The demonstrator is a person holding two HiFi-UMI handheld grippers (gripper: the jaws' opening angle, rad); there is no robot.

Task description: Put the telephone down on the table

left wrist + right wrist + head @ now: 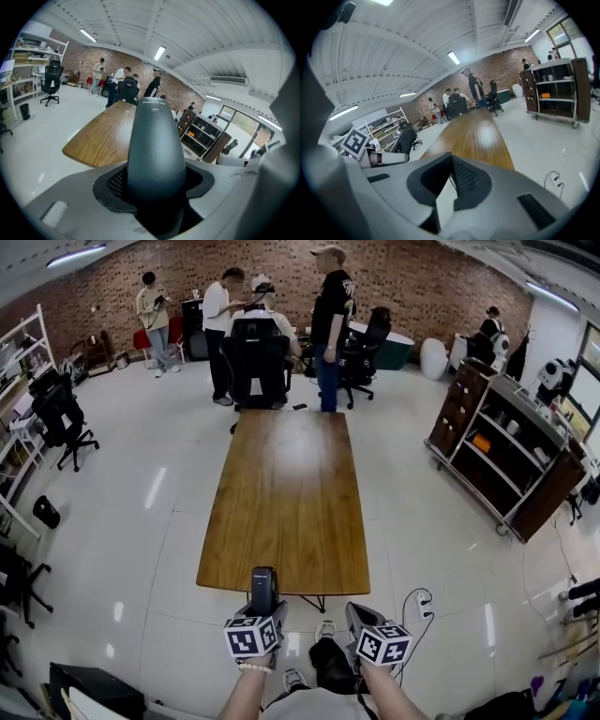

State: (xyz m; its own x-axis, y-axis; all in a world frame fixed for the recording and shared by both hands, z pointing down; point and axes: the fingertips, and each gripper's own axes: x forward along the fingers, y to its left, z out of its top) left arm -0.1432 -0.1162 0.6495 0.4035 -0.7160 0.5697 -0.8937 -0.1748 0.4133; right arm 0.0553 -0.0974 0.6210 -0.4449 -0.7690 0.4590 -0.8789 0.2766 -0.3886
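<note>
the telephone (263, 583), a dark, smooth handset, is not on the desk (291, 493). it is clamped in the left hand-held gripper (265, 613) and sticks out forward past the jaws, held up in the air at the near end of the desk. in the left gripper view the handset (156, 150) fills the middle. its rounded far end points toward the far end of the desk (101, 136), and both dark pads press against its sides with the jaws standing fairly wide around it.

the right hand-held gripper (361, 615) is just to the right of the left one, also near the desk's near edge and over the white floor (141, 521). in its own view the right hand-held gripper (451, 161) has its jaws narrow, meeting at the tips. nothing is between them, and only a thin wedge of floor shows through lower down. the desk (476, 133) stretches away beyond it.

the desk is long, wooden and bare. at its far end stand several people (328, 324) and a black office chair (255, 357) in front of a brick wall (403, 277). a dark shelf cart (506, 451) stands well to the right of the desk. a white power strip (422, 601) lies on the floor near the desk's near right corner.
</note>
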